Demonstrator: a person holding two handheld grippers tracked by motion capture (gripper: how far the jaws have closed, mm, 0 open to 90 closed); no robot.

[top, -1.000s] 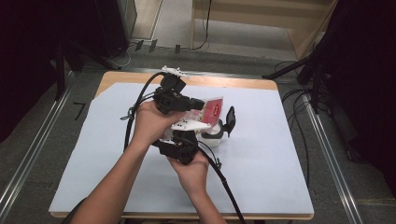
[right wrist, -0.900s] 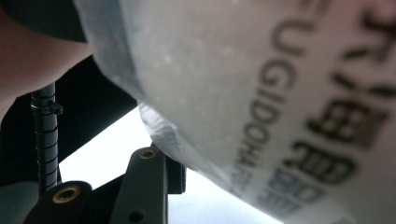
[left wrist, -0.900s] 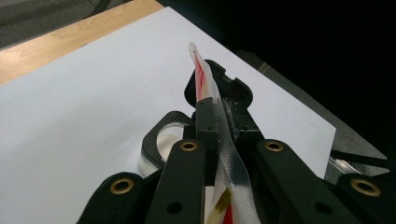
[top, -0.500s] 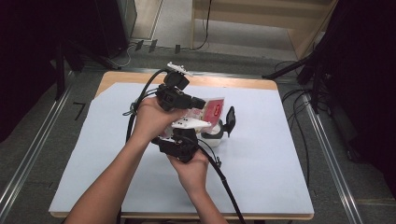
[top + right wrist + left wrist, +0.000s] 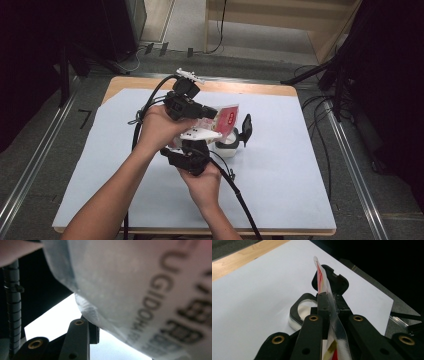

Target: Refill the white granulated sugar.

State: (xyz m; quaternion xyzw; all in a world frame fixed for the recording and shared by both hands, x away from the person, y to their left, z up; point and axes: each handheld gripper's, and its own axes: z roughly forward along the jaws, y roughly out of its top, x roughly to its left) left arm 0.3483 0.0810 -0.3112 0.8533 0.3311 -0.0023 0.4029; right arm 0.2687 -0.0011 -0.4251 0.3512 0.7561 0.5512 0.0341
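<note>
White paper (image 5: 280, 185) covers the wooden table (image 5: 250, 88); left hand-held gripper (image 5: 327, 298) pinches the packet (image 5: 322, 277).

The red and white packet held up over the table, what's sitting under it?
Below the packet sits a white container with a black flip lid standing open. What the container holds is hidden from here.

Packet (image 5: 140, 290): partial print "UGIDOH", rest blurred.

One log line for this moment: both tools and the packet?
left tool: shut on packet edge | right tool: at packet, grip unclear | packet: held above open container | surface: white sheet
</note>
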